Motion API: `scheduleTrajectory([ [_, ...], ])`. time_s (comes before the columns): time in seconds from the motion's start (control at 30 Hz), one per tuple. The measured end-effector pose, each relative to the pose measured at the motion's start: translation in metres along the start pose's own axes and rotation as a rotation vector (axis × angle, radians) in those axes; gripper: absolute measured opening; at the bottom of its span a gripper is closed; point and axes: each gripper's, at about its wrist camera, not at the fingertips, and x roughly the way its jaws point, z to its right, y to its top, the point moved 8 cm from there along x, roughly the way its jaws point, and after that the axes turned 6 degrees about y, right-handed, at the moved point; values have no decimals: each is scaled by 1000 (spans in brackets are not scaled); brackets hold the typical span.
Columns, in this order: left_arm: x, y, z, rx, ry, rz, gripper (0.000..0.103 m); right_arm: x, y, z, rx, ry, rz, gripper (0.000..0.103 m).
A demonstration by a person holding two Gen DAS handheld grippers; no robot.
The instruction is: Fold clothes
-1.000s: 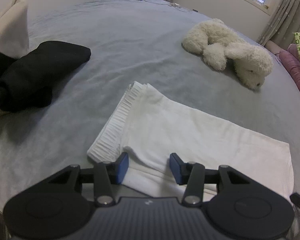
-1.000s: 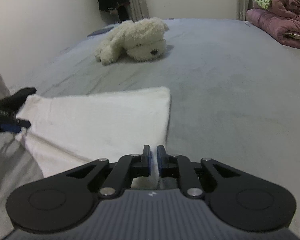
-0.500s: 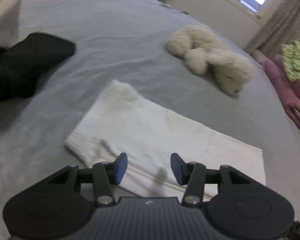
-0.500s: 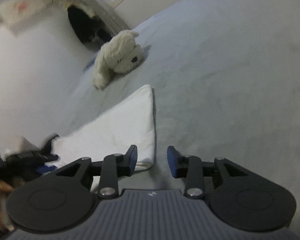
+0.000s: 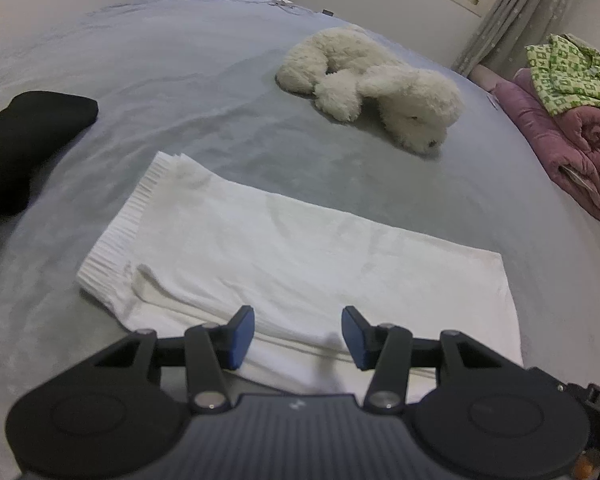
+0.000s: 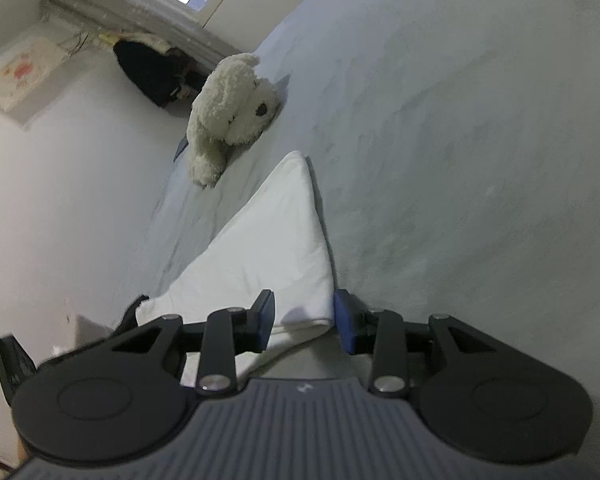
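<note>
A wide bed (image 5: 188, 80) under a grey cover is seen from both wrist cameras, with the folded white garment (image 5: 300, 256) laid flat near its close edge, ribbed waistband to the left in the left view. A pile of pink and green bedding (image 5: 572, 120) is stacked at the bed's far right side, and a white plush dog (image 5: 372, 88) is sprawled well beyond the garment. A dark folded garment (image 5: 24, 136) is set apart at the left. The left gripper (image 5: 298, 338) is held over the garment's near edge, jaws apart and nothing clamped. The right gripper (image 6: 304, 318) is rolled sideways at the garment's corner (image 6: 300, 312), which lies between the parted jaws; whether either pad touches the cloth cannot be told for certain.
</note>
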Motion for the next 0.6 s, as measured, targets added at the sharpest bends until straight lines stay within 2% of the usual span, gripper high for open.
scheduleTrajectory([
  [0.37, -1, 1, 1, -2, -7, 3, 51, 3, -4, -2, 73, 19, 98, 37],
  [0.5, -1, 1, 2, -6, -9, 3, 51, 8, -5, -6, 66, -15, 147, 37],
  [0.6, -2, 2, 2, -10, -12, 2, 52, 12, -6, -10, 48, -55, 178, 30],
])
